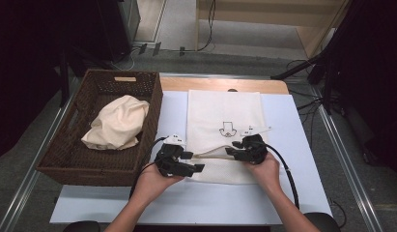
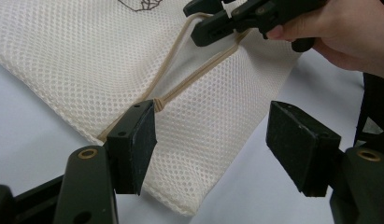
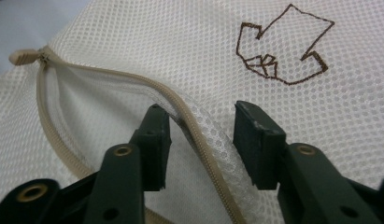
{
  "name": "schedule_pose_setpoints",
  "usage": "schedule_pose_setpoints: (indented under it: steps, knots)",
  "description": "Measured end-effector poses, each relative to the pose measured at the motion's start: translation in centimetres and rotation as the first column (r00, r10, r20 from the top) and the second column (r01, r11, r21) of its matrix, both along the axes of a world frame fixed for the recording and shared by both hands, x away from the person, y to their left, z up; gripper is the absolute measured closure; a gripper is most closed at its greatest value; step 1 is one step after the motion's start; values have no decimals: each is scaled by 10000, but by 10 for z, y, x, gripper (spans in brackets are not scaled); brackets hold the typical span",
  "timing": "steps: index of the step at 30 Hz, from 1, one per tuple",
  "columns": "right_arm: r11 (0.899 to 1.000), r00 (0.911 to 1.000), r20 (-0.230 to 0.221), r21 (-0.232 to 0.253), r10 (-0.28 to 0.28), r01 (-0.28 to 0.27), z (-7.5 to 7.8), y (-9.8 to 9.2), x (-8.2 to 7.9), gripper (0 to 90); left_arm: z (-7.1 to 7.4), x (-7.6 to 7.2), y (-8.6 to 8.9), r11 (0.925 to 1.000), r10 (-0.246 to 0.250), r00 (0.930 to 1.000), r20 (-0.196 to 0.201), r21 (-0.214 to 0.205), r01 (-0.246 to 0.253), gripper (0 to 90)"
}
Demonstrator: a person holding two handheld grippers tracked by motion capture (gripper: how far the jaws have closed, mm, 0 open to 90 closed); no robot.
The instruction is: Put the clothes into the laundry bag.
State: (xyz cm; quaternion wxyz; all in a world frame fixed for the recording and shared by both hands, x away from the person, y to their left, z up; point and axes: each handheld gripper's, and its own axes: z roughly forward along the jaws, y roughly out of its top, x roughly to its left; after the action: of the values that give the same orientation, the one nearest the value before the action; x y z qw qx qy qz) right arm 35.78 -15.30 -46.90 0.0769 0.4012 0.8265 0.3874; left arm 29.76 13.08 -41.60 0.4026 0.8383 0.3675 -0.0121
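Mesh laundry bag [image 1: 224, 116] lying lengthwise away from person, zipper [image 3: 189, 121] crosswise, left gripper [image 2: 213, 140] and right gripper [image 3: 199, 140] jaws apart.

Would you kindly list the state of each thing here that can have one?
mesh laundry bag: flat on the table, zipper open, upper edge lifted.
wicker basket: upright, holds a crumpled cream cloth.
left gripper: open, over the bag's corner.
right gripper: open, jaws either side of the raised zipper edge, not yet pinching.
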Motion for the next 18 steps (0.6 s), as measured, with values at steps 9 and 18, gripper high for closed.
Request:
schedule_pose_setpoints:
  steps: [9, 18]
  knots:
    - [9961, 9994, -133, 815, -333, 342, 7, -5, 2, 821, -3, -1, -2, 10000, -25, 9999, -111, 40, 25, 337]
    - [9900, 9996, 226, 1408, -149, 116, 30, -8, 1, 826, -3, -3, 2, 9998, -134, 9997, -228, -126, 132, 339]
